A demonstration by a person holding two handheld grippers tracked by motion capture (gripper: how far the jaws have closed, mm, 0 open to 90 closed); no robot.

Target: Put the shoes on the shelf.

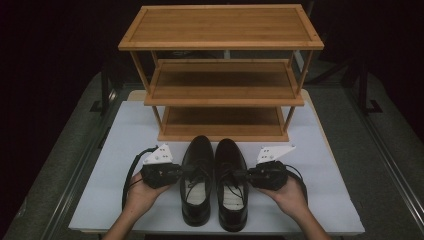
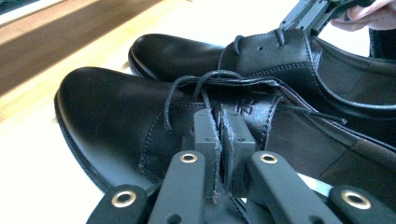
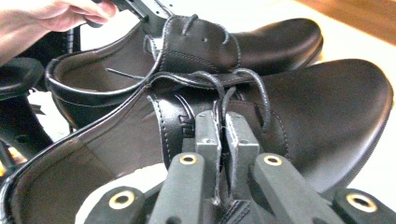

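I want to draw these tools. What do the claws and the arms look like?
Each claw, left and right, has a black boxy body with two flat dark grey fingers on black links with brass-ringed holes. A pale three-cornered plate sits on top, and a black cable loops off. The forearms are bare, with no sleeves in sight.

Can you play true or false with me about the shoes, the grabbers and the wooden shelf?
1. Two black shoes stand side by side on the white table. True.
2. The left shoe sits on the shoe rack. False: it is on the table in front of the rack, whose shelves are bare.
3. The left gripper is shut on the left shoe's side. True.
4. The right gripper hangs open above the rack. False: it is shut on the right shoe.
5. The shoes have laces. True.
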